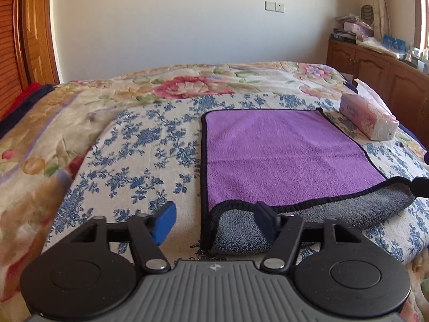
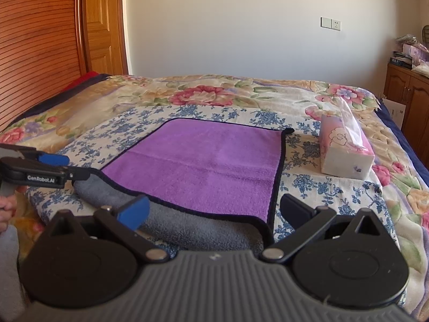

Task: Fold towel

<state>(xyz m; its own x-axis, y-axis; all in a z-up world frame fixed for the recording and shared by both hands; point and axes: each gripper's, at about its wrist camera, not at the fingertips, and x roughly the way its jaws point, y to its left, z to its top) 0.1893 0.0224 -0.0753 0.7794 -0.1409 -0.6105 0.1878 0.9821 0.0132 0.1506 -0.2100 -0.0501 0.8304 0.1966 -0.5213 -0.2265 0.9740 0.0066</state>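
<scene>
A purple towel (image 1: 284,155) with black trim and a grey underside lies flat on the bed; its near edge is rolled under, showing grey. It also shows in the right wrist view (image 2: 203,166). My left gripper (image 1: 217,221) is open at the towel's near left corner, its fingers astride the rolled grey edge. My right gripper (image 2: 214,210) is open at the near right corner, its fingers astride the corner. The left gripper also shows in the right wrist view (image 2: 57,165) at the far left.
A pink tissue box (image 1: 368,119) lies on the bed right of the towel, also in the right wrist view (image 2: 346,147). The bed has a blue-flowered sheet (image 1: 139,161) over a floral quilt. Wooden cabinets (image 1: 380,72) stand at right, a wooden door (image 2: 104,24) at left.
</scene>
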